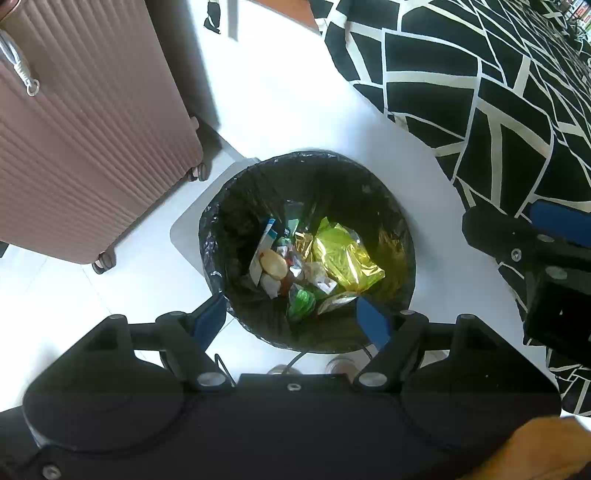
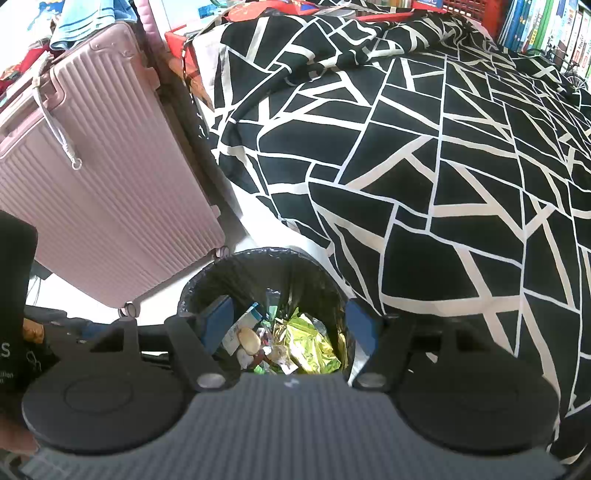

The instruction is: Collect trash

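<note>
The suitcase (image 1: pixel 85 147) runs off the left edge in both views. The bin (image 2: pixel 258 295) has its near rim hidden behind the gripper body. Trash (image 1: pixel 310 266) at its bottom is too jumbled to identify. Book (image 2: pixel 546 26) titles, upper right, are unreadable.

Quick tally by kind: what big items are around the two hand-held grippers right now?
Black-lined round trash bin: 1
Pink ribbed hard-shell suitcase: 1
Black-and-white geometric bedspread: 1
Hand-held grippers, both open and empty: 2, left, right
Total: 5
</note>
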The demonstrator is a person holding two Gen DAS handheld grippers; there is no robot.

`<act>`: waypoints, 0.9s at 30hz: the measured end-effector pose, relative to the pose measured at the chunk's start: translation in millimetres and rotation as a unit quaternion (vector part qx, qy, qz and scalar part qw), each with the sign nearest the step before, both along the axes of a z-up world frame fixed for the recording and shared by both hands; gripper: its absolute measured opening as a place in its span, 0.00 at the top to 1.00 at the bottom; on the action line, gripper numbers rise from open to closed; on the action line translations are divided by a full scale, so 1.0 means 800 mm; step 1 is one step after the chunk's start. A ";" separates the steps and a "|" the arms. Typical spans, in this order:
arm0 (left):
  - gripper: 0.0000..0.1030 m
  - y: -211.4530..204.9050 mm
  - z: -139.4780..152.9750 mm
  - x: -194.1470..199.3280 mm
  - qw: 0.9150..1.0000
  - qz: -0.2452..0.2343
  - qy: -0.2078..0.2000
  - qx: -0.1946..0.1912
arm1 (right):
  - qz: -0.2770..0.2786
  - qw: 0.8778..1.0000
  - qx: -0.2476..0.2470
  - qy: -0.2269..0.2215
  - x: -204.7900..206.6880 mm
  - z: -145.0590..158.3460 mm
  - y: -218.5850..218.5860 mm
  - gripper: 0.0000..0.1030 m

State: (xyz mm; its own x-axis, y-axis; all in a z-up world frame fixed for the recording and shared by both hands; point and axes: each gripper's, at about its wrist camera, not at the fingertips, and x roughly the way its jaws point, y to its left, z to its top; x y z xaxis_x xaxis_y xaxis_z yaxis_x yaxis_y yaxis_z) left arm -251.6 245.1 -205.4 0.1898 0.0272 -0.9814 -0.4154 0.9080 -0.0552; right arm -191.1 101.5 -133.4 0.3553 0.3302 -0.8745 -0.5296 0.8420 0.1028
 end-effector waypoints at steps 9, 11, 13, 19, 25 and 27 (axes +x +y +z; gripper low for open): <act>0.26 -0.001 -0.002 -0.001 1.000 0.000 0.001 0.002 | -0.004 1.000 0.000 0.001 0.000 0.000 0.001 0.24; 0.26 -0.001 -0.002 -0.001 1.000 0.000 0.001 0.002 | -0.003 1.000 -0.001 0.001 0.000 0.000 0.001 0.24; 0.26 0.000 -0.001 -0.002 1.000 0.000 0.001 0.003 | -0.004 1.000 0.000 0.001 0.000 0.000 0.001 0.24; 0.26 -0.002 0.000 -0.002 1.000 -0.006 -0.002 0.014 | -0.003 1.000 0.000 0.001 0.000 0.000 0.000 0.24; 0.26 0.000 0.002 -0.004 1.000 -0.008 -0.008 0.021 | -0.004 1.000 -0.001 0.000 -0.001 0.001 0.001 0.23; 0.26 0.001 0.004 -0.006 1.000 -0.006 -0.008 0.021 | -0.003 1.000 -0.001 0.000 -0.001 0.001 0.000 0.23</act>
State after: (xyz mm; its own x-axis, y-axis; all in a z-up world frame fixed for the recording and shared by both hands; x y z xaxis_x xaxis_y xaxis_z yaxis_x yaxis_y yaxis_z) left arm -256.1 246.2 -202.2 0.2062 0.0664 -0.9763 -0.4035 0.9147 -0.0230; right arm -191.6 101.6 -132.3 0.3566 0.3255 -0.8757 -0.5240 0.8457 0.1010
